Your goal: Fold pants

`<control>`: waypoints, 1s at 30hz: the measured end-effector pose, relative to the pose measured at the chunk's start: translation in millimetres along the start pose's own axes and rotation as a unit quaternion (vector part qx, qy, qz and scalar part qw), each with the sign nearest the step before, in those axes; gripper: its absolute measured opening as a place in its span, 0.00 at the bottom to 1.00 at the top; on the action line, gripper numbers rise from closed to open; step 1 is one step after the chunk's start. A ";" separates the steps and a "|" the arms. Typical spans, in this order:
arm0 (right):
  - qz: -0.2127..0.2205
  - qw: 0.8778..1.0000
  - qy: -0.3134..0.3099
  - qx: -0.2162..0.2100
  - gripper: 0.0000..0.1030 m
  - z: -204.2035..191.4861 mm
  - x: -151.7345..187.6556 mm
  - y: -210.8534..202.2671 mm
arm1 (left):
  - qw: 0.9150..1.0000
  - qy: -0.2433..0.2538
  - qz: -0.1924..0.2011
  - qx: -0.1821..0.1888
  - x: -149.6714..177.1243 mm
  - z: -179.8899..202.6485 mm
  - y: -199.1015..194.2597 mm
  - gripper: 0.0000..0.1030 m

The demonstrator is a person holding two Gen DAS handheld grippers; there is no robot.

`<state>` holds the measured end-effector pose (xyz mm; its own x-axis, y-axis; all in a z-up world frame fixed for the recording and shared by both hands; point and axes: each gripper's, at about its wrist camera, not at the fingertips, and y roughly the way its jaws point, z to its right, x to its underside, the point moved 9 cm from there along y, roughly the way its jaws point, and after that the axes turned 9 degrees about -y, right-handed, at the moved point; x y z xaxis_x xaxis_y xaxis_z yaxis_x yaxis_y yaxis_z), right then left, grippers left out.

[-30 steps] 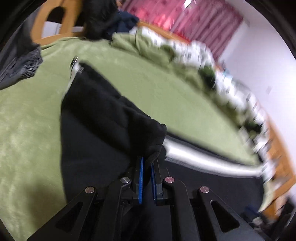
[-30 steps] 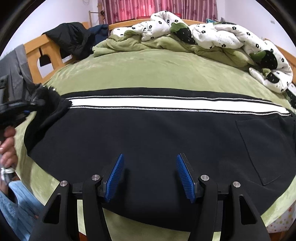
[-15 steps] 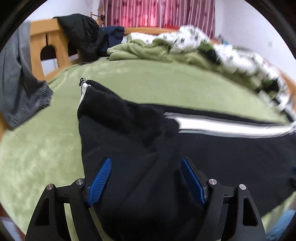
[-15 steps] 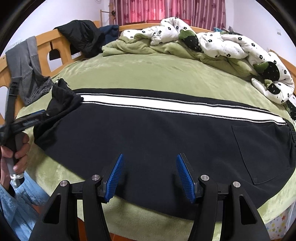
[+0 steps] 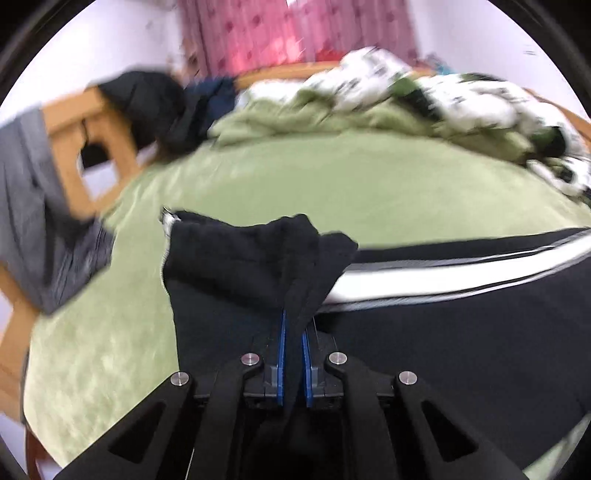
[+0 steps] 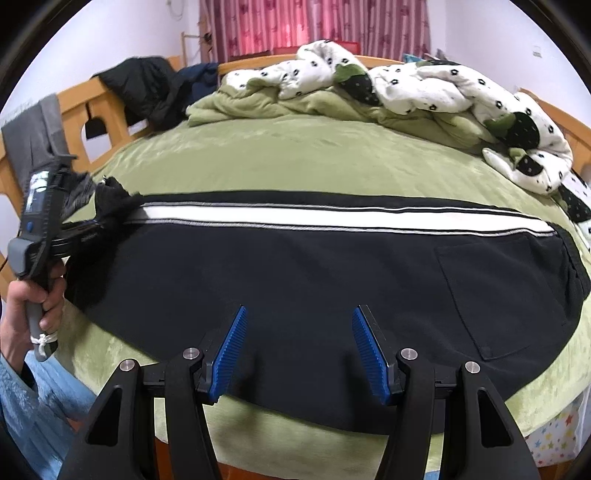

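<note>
Black pants [image 6: 314,269] with a white side stripe [image 6: 332,218] lie lengthwise across the green bedspread [image 6: 314,158], back pocket at the right. My left gripper [image 5: 293,332] is shut on a bunched fold of the pants' leg end [image 5: 240,258], which is lifted and pulled up into a ridge. In the right wrist view the same left gripper [image 6: 90,229] shows at the far left, held by a hand [image 6: 22,314] and pinching that cuff. My right gripper [image 6: 297,332] hangs open over the near edge of the pants, nothing between its blue pads.
A rumpled white-and-green quilt [image 6: 424,88] fills the back of the bed. Dark jackets [image 6: 147,88] and a grey garment [image 6: 40,136] hang on the wooden bed frame [image 6: 85,99] at the left. Pink curtains [image 6: 314,26] are behind. The bed's front edge [image 6: 369,454] lies just below my right gripper.
My left gripper let go of the leg end, stood open over it half a second ago, and has shut on it again, now lifted a little. My right gripper drew back slightly, still open.
</note>
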<state>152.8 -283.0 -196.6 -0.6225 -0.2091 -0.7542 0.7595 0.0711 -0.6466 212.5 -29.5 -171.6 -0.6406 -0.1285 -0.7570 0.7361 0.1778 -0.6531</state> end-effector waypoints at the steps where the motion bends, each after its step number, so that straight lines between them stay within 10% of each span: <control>1: 0.001 1.000 0.008 0.003 0.57 7.6 1.9 -1.3 | 1.000 0.001 0.002 0.029 -3.1 14.4 -10.3 0.07; 8: 0.029 0.997 0.056 0.040 0.57 64.2 9.0 -20.3 | 0.963 -0.020 -0.096 0.252 36.8 146.2 -38.4 0.07; 14: 0.035 0.989 0.141 0.023 0.57 107.1 20.6 -22.3 | 0.929 0.001 -0.164 0.331 112.5 209.1 -44.9 0.06; 18: 0.024 0.982 0.184 -0.040 0.57 102.6 21.2 -7.1 | 0.933 0.021 -0.152 0.324 125.8 204.3 -52.3 0.08; 22: 0.025 0.981 0.176 -0.073 0.57 81.5 13.2 2.4 | 0.914 0.004 -0.181 0.364 118.9 174.7 -64.5 0.38; 25: 0.027 0.981 0.162 -0.099 0.57 58.7 2.8 10.2 | 0.921 -0.010 -0.143 0.363 112.4 138.5 -80.9 0.58; 30: -0.013 0.982 0.147 -0.116 0.59 25.5 -10.6 50.4 | 0.945 -0.041 -0.109 0.305 108.4 64.4 -82.4 0.59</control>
<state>202.5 -302.0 -218.3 -0.6943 0.0750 -0.7158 0.7008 0.2968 -0.6487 96.4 -120.9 -201.2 -0.7913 -0.1770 -0.5852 0.5931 -0.4546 -0.6645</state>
